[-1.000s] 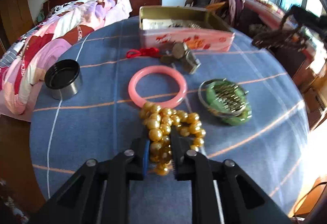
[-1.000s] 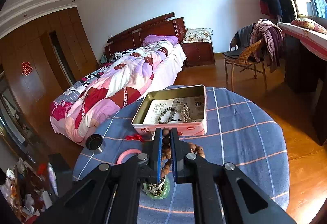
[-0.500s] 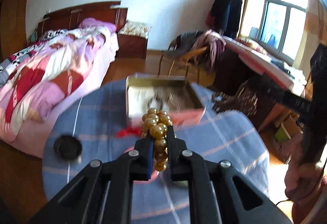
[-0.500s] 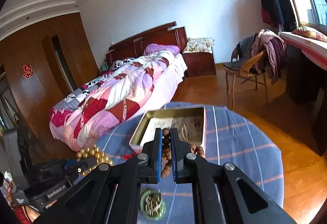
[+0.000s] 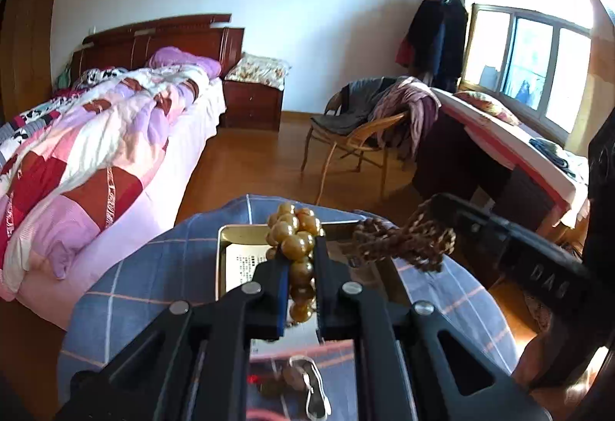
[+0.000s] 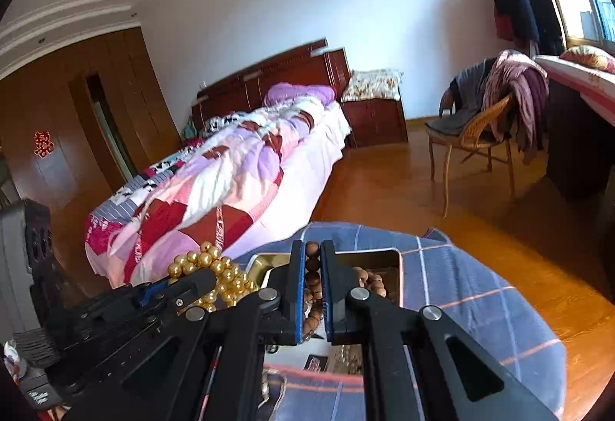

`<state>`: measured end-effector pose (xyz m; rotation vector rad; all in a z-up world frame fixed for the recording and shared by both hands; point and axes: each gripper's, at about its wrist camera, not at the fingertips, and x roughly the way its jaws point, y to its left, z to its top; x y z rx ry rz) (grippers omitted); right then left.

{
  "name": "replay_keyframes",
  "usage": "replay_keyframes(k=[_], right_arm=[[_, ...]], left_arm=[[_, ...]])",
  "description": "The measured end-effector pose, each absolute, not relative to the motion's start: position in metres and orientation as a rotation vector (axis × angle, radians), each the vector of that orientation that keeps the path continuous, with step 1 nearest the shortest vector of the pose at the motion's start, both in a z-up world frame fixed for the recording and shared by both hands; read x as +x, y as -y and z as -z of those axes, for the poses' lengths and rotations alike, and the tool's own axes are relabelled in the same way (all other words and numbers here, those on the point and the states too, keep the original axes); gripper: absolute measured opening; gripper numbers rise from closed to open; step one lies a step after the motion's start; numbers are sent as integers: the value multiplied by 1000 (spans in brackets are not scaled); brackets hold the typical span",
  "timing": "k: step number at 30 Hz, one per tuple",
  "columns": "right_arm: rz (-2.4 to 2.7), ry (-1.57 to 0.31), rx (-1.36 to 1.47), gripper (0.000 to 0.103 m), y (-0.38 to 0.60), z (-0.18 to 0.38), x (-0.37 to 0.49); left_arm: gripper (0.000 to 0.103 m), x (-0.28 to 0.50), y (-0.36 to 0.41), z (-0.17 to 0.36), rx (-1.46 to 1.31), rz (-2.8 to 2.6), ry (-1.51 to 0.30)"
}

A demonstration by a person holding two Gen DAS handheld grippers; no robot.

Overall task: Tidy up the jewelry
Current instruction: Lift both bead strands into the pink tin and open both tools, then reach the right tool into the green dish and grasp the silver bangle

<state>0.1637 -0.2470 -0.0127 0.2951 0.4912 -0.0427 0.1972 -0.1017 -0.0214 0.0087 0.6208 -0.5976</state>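
- The left gripper is clamped on a string of gold beads; its jaws stand almost together, with only the beads between them.
- Most of the gold beads bunch in a cluster just past the fingertips, and a few more sit in a line down the narrow gap between the two fingers.
- Directly ahead of and below the left gripper lies the open metal tin, with a printed white paper on its floor.
- The right gripper is pinched on a string of brown wooden beads, jaws nearly closed, the beads stacked in the slot between the fingers.
- More of the brown beads hang off to the right of the right fingers, over the tin's inside.
- In the left wrist view the right gripper comes in from the right, its brown beads dangling over the tin's right side.
- In the right wrist view the left gripper sits to the left, its gold beads held beside the tin's left rim.
- The tin rests on a round table under a blue checked cloth.
- Below the left gripper, near the bottom of its view, small jewelry pieces lie on the cloth, too blurred to name.
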Motion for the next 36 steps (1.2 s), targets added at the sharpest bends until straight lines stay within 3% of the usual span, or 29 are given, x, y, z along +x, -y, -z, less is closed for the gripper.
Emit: replay_keyframes(k=[11,13,14,16,18,26,31,36], right_arm=[[28,-600,359,8,267,83,215],[41,-619,350,15,266,87,216],[50,-629,343,20,265,87,216],[62,-647,332,57,264,85,213],[86,-617,325,71,263,76,201],[100,-566,344,71,258,48,148],[99,-544,386,71,247,39,105],[77,-557,424,71,234,41,63]], left_arm=[[12,231,136,75,56,545,-742],[15,232,137,78,63,517,-766],[20,232,138,79,68,503,-774],[73,230,134,78,76,466,-786],[86,223,131,74,93,407,-751],[90,188,115,49,122,376,-724],[99,151,105,33,167,385,-667],[102,112,90,27,192,392,-641]])
